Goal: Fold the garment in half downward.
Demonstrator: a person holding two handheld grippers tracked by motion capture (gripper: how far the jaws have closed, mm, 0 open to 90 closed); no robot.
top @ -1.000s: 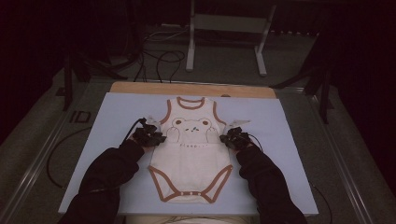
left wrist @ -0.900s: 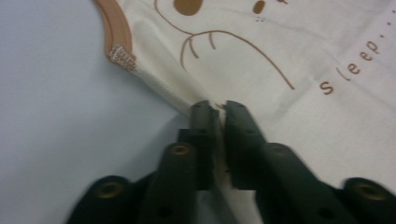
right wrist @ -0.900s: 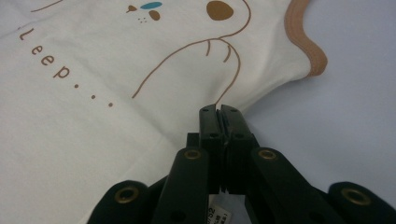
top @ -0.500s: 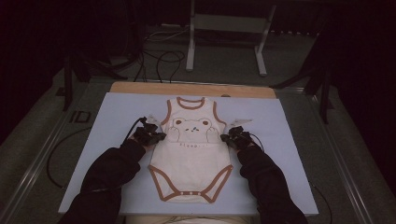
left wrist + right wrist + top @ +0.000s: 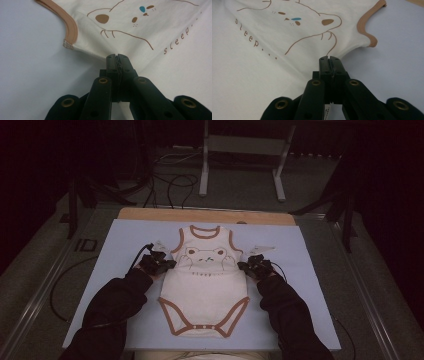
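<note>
High view: baby bodysuit flat on pale blue mat, left gripper and right gripper each pinching a side seam, probably ready for folding

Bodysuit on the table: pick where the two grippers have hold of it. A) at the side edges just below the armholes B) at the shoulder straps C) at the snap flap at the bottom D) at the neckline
A: in the high view the left gripper and right gripper sit at the bodysuit's two sides, and each gripper view shows shut jaws pinching the side edge just below the brown-trimmed armhole.
</note>
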